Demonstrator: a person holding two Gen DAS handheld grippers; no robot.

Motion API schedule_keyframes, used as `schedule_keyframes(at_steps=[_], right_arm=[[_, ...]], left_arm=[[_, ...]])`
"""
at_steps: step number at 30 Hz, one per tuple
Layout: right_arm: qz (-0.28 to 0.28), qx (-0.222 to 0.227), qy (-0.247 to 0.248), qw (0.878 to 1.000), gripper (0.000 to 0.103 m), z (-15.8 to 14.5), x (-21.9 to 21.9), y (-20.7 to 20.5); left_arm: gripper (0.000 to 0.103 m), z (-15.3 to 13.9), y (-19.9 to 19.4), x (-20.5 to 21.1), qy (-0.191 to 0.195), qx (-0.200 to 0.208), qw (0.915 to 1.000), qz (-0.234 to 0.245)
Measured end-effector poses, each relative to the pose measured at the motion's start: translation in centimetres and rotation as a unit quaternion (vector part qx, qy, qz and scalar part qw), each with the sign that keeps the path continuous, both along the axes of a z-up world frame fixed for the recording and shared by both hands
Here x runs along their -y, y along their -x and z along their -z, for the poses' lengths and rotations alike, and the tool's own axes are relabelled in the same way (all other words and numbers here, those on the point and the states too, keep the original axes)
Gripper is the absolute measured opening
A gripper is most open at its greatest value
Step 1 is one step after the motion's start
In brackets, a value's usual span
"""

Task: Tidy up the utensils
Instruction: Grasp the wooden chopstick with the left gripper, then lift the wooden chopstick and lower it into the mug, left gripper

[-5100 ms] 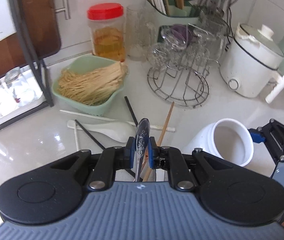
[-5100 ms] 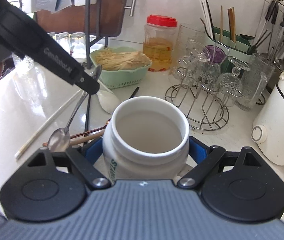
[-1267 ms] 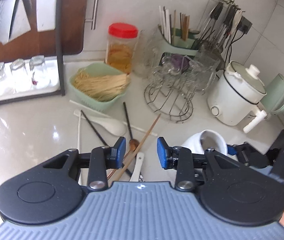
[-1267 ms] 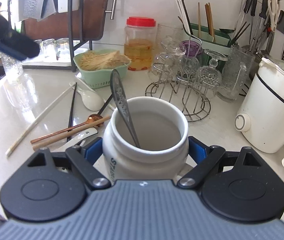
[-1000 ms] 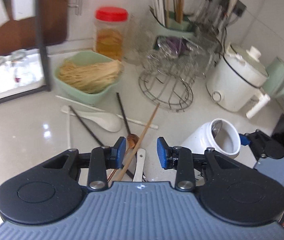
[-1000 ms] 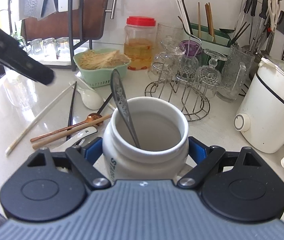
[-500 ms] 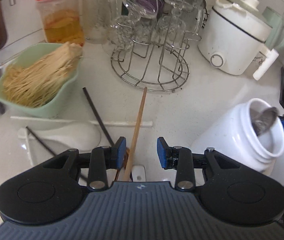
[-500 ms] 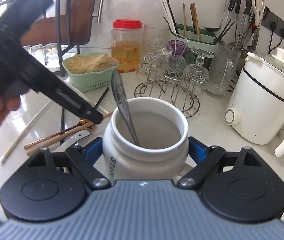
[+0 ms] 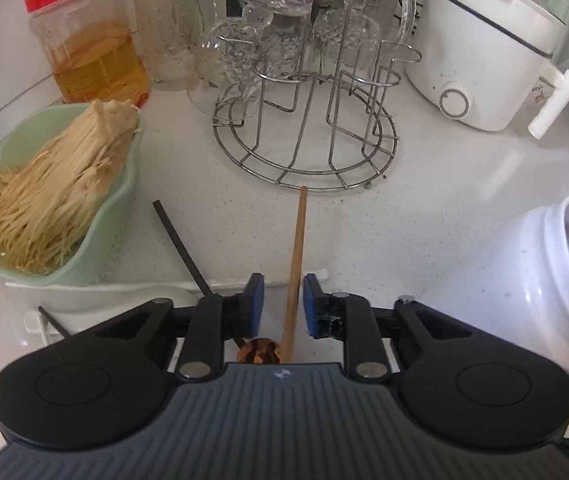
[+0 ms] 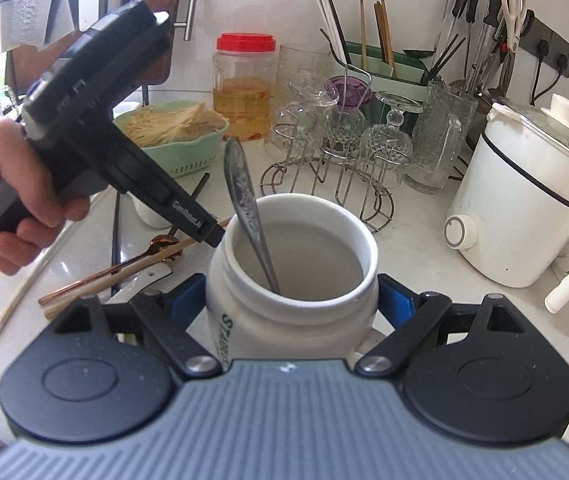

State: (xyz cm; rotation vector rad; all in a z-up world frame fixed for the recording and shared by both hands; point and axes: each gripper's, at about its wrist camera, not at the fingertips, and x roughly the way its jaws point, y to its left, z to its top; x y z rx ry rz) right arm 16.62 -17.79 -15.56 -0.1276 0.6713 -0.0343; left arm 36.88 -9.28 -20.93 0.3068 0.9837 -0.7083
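Lying straight, slim brown wooden chopstick [image 9: 296, 256], matte, unpainted

The copper spoon [image 9: 258, 353] mostly hides behind the left gripper's body. The white jar [image 9: 556, 280] runs off the frame's right edge. Its lettering [image 10: 222, 340] is partly hidden.

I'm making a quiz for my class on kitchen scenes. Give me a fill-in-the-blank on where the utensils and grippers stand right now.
1. The right gripper is clamped on the white ____.
2. The metal spoon stands inside the ____.
3. Between the left gripper pads lies a wooden ____, not yet pinched.
4. The jar behind the noodle basket has a ____ lid.

Missing words: crock; crock; chopstick; red
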Motion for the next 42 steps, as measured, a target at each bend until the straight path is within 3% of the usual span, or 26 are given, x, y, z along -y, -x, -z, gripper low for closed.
schedule_keyframes(at_steps=[6,26,42], right_arm=[[-0.002,0.003,-0.001,1.0,0.092,0.0,0.0,0.2],[-0.029,-0.008,-0.006,1.0,0.092,-0.3,0.4,-0.1],[-0.044,0.001,-0.007,0.999,0.092,-0.1,0.7,0.1]], left_arm=[[0.006,0.3,-0.2,0.0,-0.007,0.0,0.9999,-0.008],[0.006,-7.5,4.1,-3.5,0.032,-0.001,0.9938,-0.106],[0.006,-10.9,6.9,-4.4,0.054,0.017,0.9908,-0.123]])
